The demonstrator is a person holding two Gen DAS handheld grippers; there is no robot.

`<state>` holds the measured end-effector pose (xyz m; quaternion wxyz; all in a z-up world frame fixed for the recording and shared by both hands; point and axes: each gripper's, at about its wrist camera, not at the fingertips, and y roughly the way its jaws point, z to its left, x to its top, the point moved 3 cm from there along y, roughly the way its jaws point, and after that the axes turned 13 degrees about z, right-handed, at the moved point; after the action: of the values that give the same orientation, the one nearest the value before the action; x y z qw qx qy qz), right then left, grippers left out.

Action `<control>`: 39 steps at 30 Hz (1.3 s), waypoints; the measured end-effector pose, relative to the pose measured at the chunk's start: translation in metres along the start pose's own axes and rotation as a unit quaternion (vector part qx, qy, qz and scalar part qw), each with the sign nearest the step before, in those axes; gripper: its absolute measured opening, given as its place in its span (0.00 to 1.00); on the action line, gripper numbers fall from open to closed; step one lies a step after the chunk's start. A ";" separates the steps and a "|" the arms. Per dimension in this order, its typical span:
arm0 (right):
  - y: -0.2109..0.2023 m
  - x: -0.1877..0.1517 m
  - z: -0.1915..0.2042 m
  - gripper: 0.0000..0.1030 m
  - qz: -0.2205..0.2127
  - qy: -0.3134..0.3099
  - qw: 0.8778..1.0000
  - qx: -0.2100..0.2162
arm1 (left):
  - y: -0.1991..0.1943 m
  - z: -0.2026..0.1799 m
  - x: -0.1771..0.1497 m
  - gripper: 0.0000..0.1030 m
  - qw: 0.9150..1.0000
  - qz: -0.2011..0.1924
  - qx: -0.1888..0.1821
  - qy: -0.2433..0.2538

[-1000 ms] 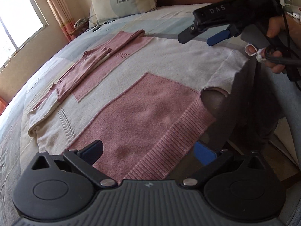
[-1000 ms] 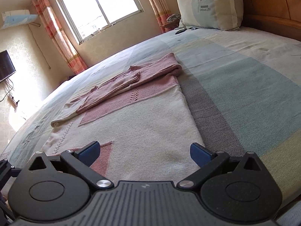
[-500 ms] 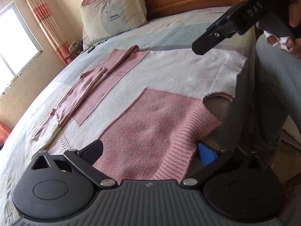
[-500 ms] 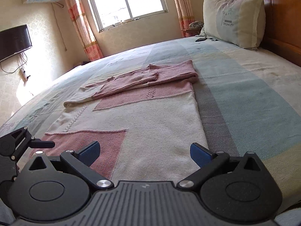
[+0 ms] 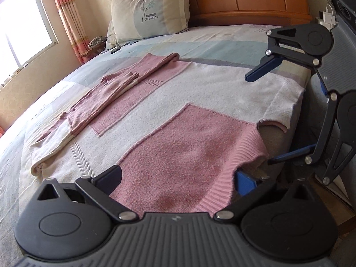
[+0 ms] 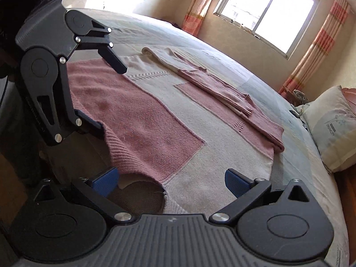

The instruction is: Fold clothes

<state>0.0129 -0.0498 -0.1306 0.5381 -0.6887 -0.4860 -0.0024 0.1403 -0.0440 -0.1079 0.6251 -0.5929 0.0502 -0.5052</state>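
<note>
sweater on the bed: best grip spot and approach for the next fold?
Grip the ribbed hem of the sweater at its two corners, coming in from the bed's near edge. The hem overhangs there, so fingers can likely slide under; both grippers hang open beside it.

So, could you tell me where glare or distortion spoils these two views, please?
Left wrist view: the window is blown out white and the bed bulges with fisheye curve. Right wrist view: the window and far wall glare; the sweater stays sharp.
</note>
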 end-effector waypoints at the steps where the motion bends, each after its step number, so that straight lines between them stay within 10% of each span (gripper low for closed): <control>1: 0.002 0.001 0.005 1.00 -0.003 -0.015 1.000 -0.007 | 0.000 0.001 0.000 0.99 1.000 0.000 0.000 -0.002; 17: 0.011 0.008 0.043 1.00 -0.052 -0.179 0.970 -0.156 | -0.001 -0.015 -0.008 0.99 0.999 0.006 -0.030 0.042; 23: 0.005 0.009 0.032 1.00 -0.056 -0.145 0.977 -0.145 | 0.010 -0.019 0.001 0.99 0.997 0.012 0.044 0.064; 30: 0.018 0.006 0.042 1.00 -0.048 -0.144 0.980 -0.132 | -0.004 -0.004 0.007 0.99 0.999 -0.010 0.034 0.037; 39: 0.036 0.016 0.045 1.00 -0.061 -0.134 0.964 -0.220 | -0.001 -0.027 -0.019 1.00 0.985 0.006 0.121 0.121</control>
<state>0.0223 -0.0043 -0.1677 0.3019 -0.7530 -0.5826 -0.0497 0.1129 -0.0492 -0.1254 0.6847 -0.4466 0.0674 -0.5720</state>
